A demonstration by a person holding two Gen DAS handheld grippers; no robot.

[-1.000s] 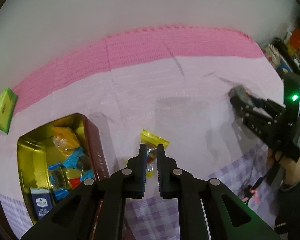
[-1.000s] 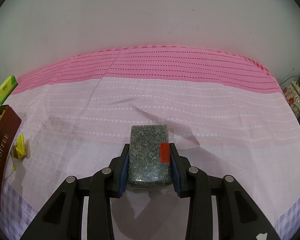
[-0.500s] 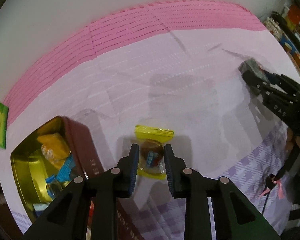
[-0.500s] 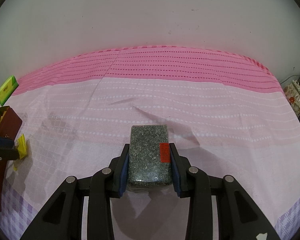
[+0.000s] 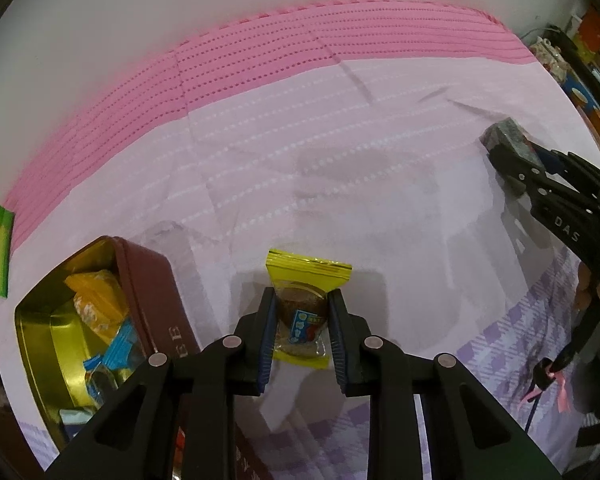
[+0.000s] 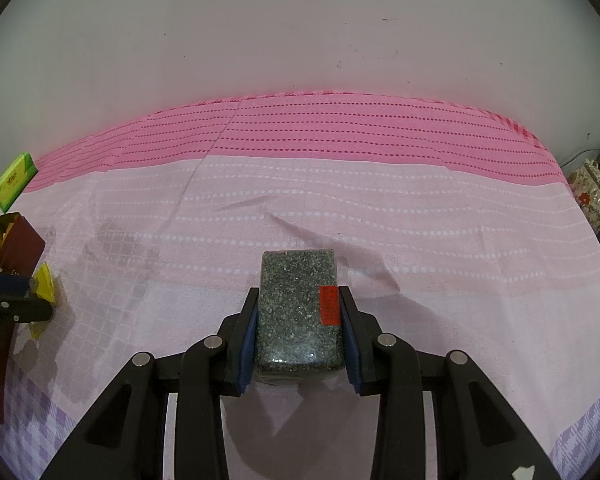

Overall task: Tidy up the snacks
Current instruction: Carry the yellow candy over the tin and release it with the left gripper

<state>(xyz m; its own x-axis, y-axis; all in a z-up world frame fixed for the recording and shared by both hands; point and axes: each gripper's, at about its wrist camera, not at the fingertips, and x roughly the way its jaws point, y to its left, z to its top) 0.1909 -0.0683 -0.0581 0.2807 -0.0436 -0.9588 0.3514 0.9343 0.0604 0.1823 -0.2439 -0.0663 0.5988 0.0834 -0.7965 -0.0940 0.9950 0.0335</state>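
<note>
My left gripper [image 5: 302, 326] clamps the yellow-wrapped candy [image 5: 304, 312] for the open tin [image 5: 140, 280] beside it; my right gripper [image 6: 298, 320] pinches the speckled block [image 6: 298, 308] (presumably awaiting its turn).

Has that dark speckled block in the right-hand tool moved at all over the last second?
No. The speckled block sits in the same spot against the cloth crease behind it, gripped by the right gripper.

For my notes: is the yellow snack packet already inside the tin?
No, the yellow snack packet lies on the cloth beside the tin, between the left gripper's jaws.
</note>
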